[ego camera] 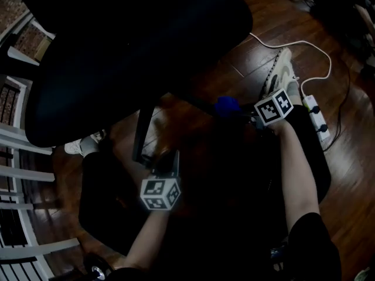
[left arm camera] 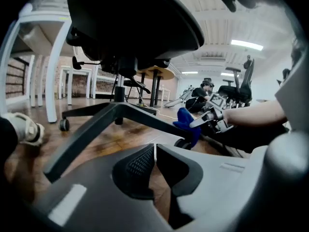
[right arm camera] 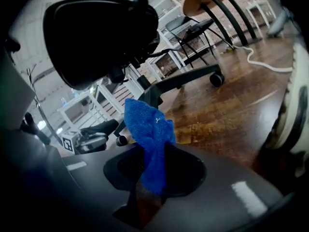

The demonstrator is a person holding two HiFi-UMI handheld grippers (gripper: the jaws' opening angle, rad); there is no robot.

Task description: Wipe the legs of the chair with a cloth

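Poking out of the clamped right gripper (right arm camera: 151,154): blue cloth (right arm camera: 144,122).

- I see a dark brown plank floor (ego camera: 258,45), glossy, with light reflecting off it.
- The chair's black star base stands on it; one leg (left arm camera: 145,119) slopes down to the boards, and another ends in a small caster (left arm camera: 63,124).
- A white cable (ego camera: 293,44) loops across the planks to a white power strip (ego camera: 316,119) that lies flat.
- A pale sneaker (ego camera: 281,72) rests just beside that cable, and a second one (ego camera: 82,146) sits near the seat's edge.
- White table legs (left arm camera: 54,76) stand on the far left.
- Farther back I make out a round wooden table (left arm camera: 155,74) on dark legs.
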